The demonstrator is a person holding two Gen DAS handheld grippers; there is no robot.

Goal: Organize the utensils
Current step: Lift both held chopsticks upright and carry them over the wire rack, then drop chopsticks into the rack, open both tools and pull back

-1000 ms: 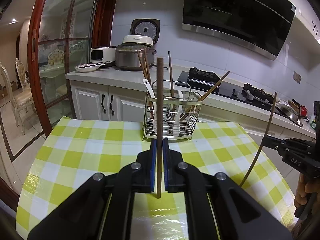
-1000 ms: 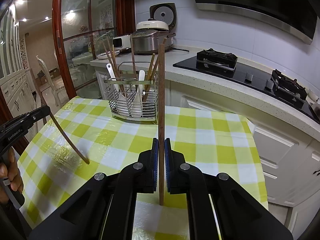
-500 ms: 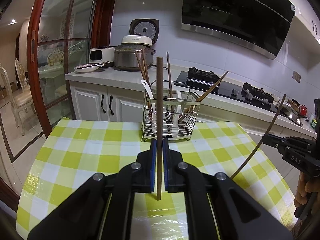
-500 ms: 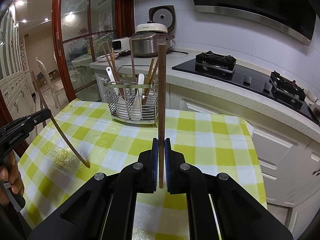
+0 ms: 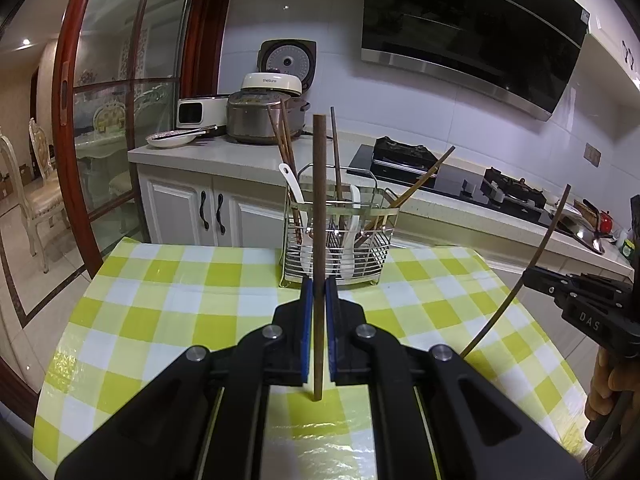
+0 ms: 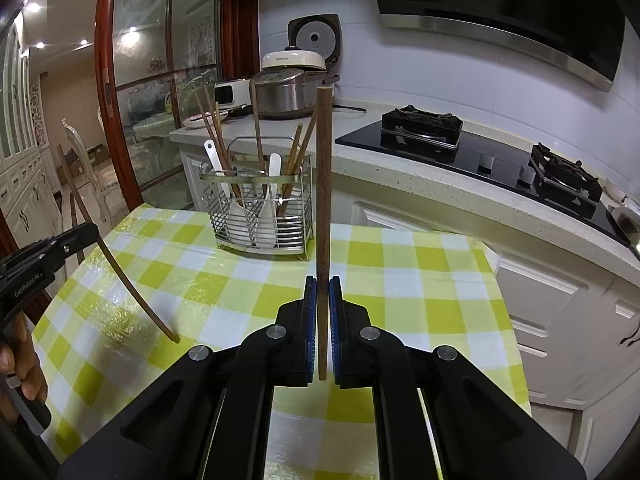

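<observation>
Both grippers have drifted a bit closer to the wire utensil rack (image 5: pixel 335 236) since a second ago, each still pinching its own chopstick. Left gripper (image 5: pixel 319 286) is clamped on a dark chopstick (image 5: pixel 319 208) standing upright between its blue pads, rack straight ahead of the fingertips. Right gripper (image 6: pixel 322 284) grips a brown chopstick (image 6: pixel 323 184) the same way, rack ahead and left of its fingers on the checked tablecloth (image 6: pixel 400 280).

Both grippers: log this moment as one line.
left gripper: shut on chopstick | right gripper: shut on second chopstick | rack: ahead on table, chopsticks not yet in
</observation>
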